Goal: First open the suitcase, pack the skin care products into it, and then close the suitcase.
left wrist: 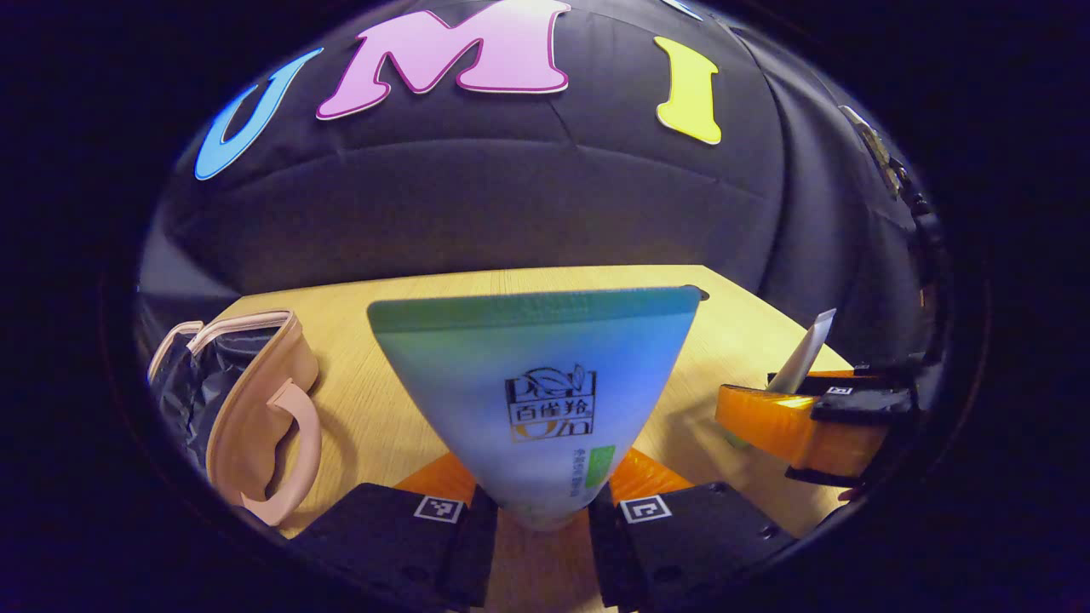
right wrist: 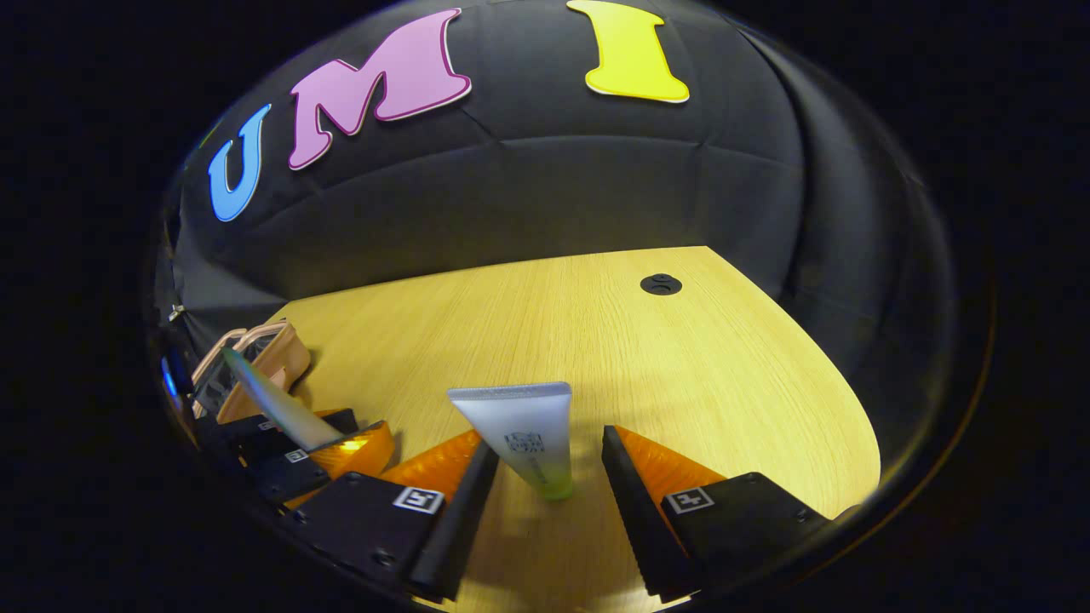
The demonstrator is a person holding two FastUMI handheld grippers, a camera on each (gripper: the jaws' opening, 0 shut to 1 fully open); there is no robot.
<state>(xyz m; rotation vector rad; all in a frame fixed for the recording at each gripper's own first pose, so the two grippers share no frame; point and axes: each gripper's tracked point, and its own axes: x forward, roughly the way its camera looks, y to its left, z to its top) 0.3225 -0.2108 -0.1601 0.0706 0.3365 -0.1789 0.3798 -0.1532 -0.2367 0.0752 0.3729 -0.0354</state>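
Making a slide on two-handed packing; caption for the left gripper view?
Left gripper clamps a blue-green tube above the wooden table, the open pink suitcase alongside.

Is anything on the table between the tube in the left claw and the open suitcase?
Nothing visible. The left claw grips the tube; bare wooden table lies between it and the pink suitcase, which stands open at the left.

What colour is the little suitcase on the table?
Pale pink suitcase with a dark lining, open; it shows best in the left gripper view.
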